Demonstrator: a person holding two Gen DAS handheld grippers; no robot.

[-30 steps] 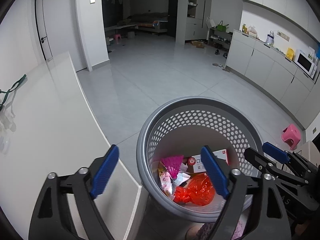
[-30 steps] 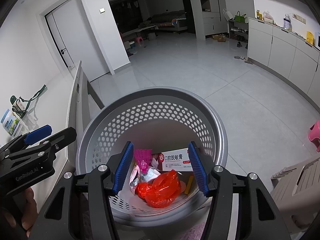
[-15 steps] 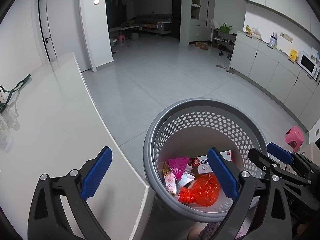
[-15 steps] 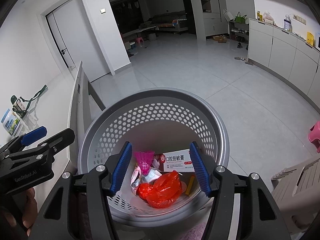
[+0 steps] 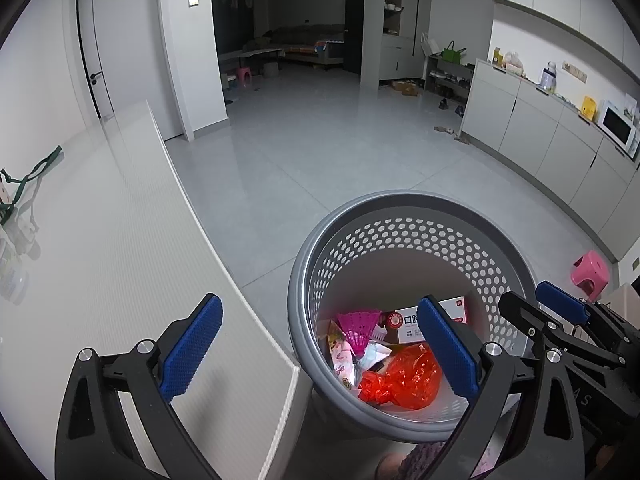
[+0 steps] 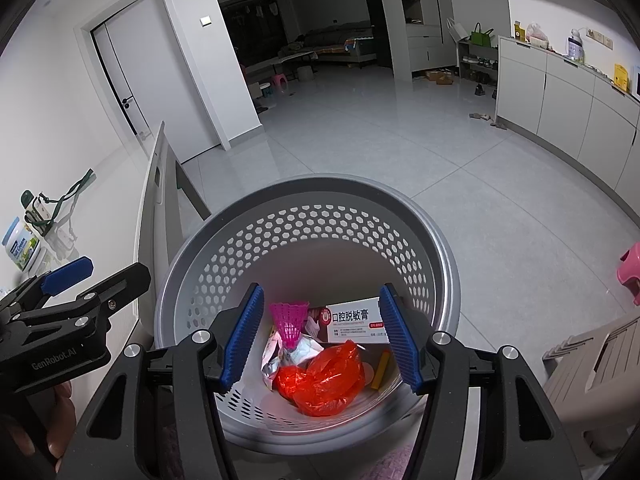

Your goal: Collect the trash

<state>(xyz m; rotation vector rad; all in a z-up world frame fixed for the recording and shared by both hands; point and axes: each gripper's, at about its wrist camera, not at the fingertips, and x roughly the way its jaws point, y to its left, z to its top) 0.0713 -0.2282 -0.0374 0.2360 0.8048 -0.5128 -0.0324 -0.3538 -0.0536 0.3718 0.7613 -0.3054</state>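
two grippers hang over a grey basket [image 6: 308, 216] that stands on the floor beside the white table [image 5: 120, 248]. the left gripper [image 5: 320, 344] has just been opening; its blue fingers [image 5: 192, 344] are spread wide with nothing between them, one above the table edge, the other above the basket. the right gripper [image 6: 320, 336] is half open and empty, above the basket's mouth. inside the basket lie a red plastic bag [image 6: 324, 376], a pink shuttlecock [image 6: 289, 318], a white box with red print [image 6: 354, 320], a crumpled wrapper [image 6: 276, 350] and a yellow stick [image 6: 381, 366], all at the bottom.
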